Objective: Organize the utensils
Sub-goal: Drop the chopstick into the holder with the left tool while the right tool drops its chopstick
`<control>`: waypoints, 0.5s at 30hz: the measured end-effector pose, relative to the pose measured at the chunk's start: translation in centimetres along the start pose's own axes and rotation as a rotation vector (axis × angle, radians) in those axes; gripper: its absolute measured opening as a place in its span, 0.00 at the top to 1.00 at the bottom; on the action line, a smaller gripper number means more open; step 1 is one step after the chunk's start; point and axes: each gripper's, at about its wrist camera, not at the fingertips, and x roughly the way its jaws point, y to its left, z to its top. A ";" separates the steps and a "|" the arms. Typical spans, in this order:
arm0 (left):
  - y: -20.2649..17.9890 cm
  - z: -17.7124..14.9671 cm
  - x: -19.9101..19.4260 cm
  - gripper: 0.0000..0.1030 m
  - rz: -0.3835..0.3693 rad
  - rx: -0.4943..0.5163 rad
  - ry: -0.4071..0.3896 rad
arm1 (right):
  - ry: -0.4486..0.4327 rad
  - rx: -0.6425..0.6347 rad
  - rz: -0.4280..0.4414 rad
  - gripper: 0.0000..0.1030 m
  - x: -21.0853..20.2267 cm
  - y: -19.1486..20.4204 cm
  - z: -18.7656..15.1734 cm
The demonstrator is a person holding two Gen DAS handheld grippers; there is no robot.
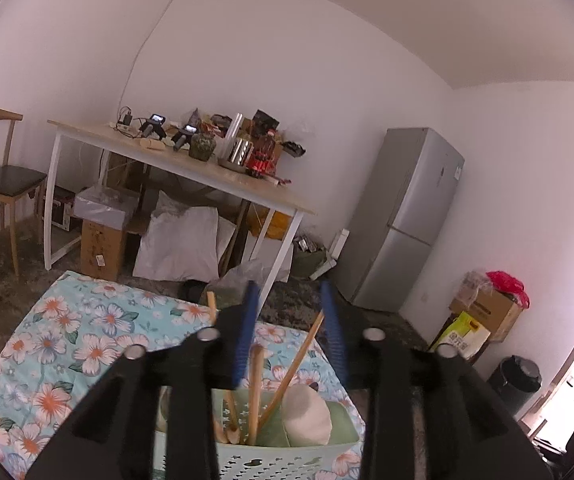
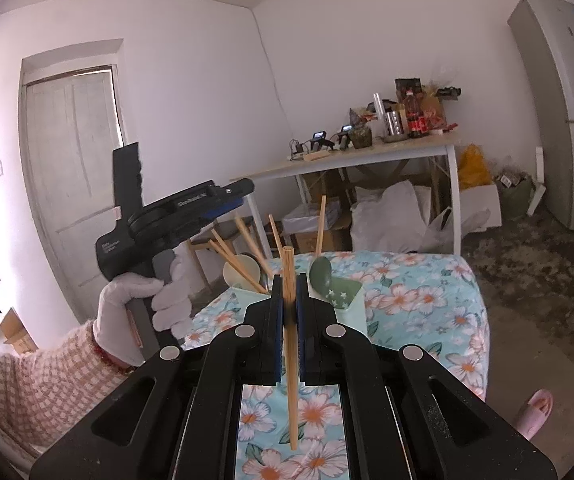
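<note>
– Where's the chopstick (image 2: 289,344)?
– Pinched upright between the right claw (image 2: 289,300)'s blue pads, sticking out above and below them.
– And the left claw (image 1: 293,332)?
– Jaws spread, gripping nothing, hovering over the holder (image 1: 287,456), whose chopsticks and spoons poke up between its fingers.

The right gripper (image 2: 288,292) is level, its 2 blue-padded fingers (image 2: 275,320) pressed together on a thin stick that stands nearly upright between them. The left gripper (image 1: 293,316) has its 2 blue pads well apart with nothing between them. In the right wrist view it is raised and pointing right, gripped by a white-gloved left hand (image 2: 143,312) in a pink checked sleeve.
</note>
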 end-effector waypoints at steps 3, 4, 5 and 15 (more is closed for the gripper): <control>0.4 0.2 -1.3 0.57 -0.002 -0.009 -0.018 | -0.013 -0.010 -0.011 0.96 -0.1 0.5 0.7; 0.7 0.4 -1.7 0.56 -0.002 -0.011 -0.024 | -0.017 -0.012 -0.014 0.96 -0.1 0.6 1.0; 0.9 0.6 -2.5 0.54 0.000 -0.016 -0.033 | -0.022 -0.017 -0.015 0.96 -0.1 0.8 1.3; 3.7 -0.6 -10.1 0.34 0.019 0.011 -0.060 | -0.147 -0.107 -0.024 0.96 0.0 3.9 7.9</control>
